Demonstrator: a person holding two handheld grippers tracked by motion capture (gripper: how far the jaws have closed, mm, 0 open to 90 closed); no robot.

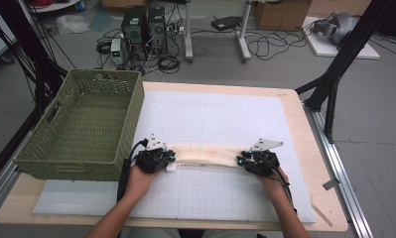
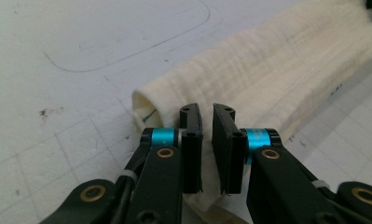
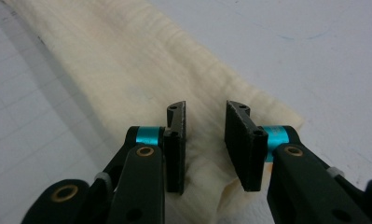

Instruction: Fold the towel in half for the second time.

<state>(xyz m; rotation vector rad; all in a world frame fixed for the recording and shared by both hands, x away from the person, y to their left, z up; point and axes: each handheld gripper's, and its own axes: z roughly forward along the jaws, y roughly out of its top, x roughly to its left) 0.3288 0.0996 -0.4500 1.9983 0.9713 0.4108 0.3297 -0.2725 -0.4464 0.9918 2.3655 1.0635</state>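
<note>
Both hands low in frame: left gripper [image 1: 155, 159] nearly shut, right gripper [image 1: 257, 161] part-spread, straddling opposite ends of the left-to-right cloth roll [image 1: 205, 154].

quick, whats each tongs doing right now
left tongs: nearly shut, pinching the near edge of the folded cream cloth.
right tongs: part open, cloth bunched between the pads; firm grip cannot be told.
</note>
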